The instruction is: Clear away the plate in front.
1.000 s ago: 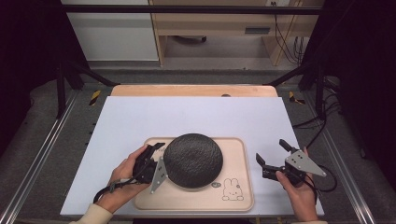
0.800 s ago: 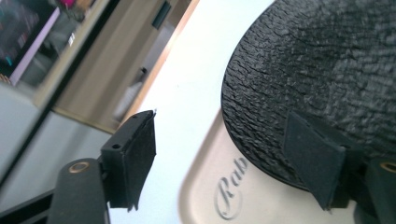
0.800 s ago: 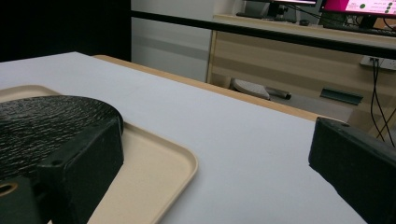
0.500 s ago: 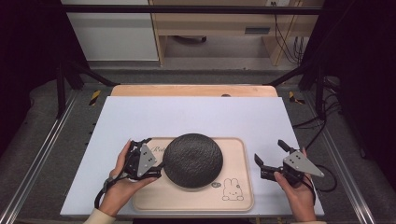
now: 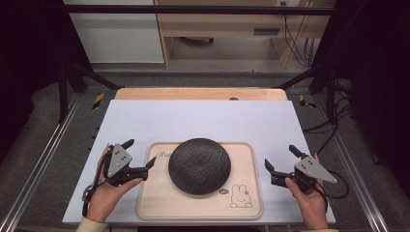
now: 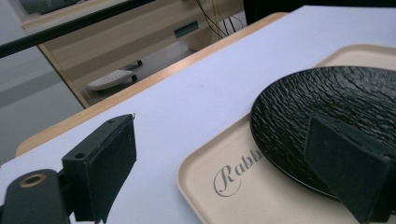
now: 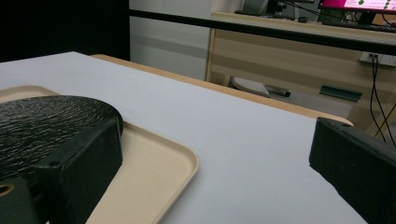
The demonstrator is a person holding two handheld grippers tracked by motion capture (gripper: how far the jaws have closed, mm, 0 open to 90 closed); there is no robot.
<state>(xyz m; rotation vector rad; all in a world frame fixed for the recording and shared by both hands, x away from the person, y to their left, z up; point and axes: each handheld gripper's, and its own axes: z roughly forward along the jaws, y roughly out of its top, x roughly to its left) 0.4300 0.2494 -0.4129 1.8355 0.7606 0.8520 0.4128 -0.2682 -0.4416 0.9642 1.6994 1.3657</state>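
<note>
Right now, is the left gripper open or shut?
Open. The left gripper has its jaws spread wide beside the tray, with nothing between them; the black plate lies untouched.

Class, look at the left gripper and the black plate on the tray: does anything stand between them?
Nothing visible does. The left gripper, jaws open, sits just off the tray's left edge, and between it and the black plate lies bare tray surface bearing printed lettering.

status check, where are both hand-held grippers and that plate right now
Left hand-held gripper open, beside the tray's left edge. Right hand-held gripper open, off the tray's right edge. Round black textured plate sits on the beige rabbit-print tray, ungripped. Nothing blocking.
</note>
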